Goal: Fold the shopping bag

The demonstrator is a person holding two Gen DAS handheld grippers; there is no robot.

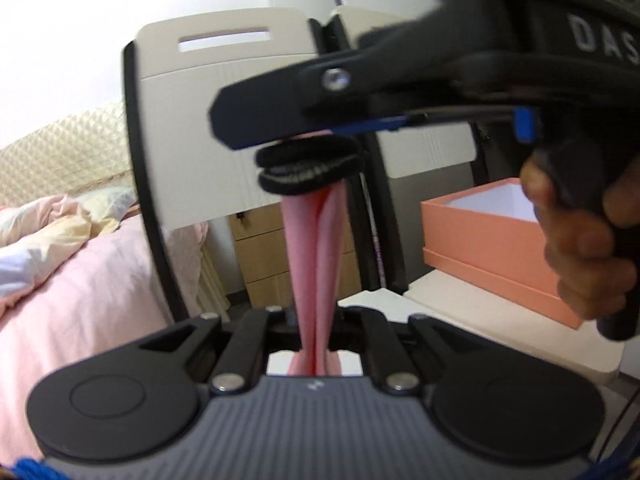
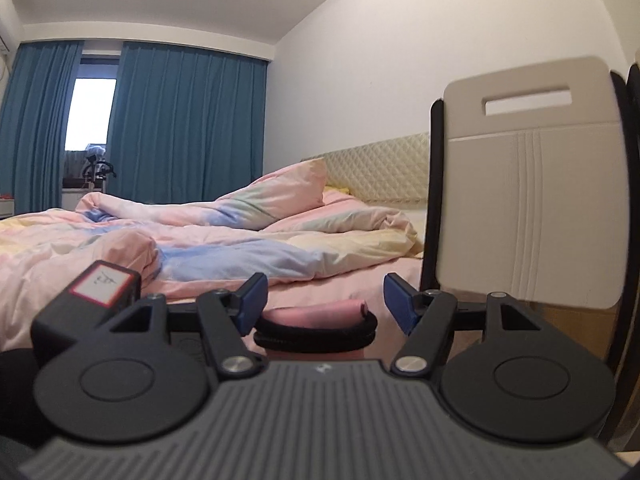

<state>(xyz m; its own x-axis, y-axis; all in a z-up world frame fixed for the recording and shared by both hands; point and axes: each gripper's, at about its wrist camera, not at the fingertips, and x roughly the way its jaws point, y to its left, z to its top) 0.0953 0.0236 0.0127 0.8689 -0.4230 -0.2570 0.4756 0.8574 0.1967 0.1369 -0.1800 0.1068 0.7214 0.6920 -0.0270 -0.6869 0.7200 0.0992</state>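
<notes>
Pink shopping bag, soft, light, gathered into a strip under a black band; left gripper clamped low, right gripper agape at 12 o'clock; best pinched beside band

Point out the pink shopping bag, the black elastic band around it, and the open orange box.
pink shopping bag [image 1: 316, 264]: left wrist view, on its rolled middle.
black elastic band [image 1: 308, 168]: left wrist view, on its front loop.
orange box [image 1: 480, 228]: left wrist view, on its front wall.
</notes>
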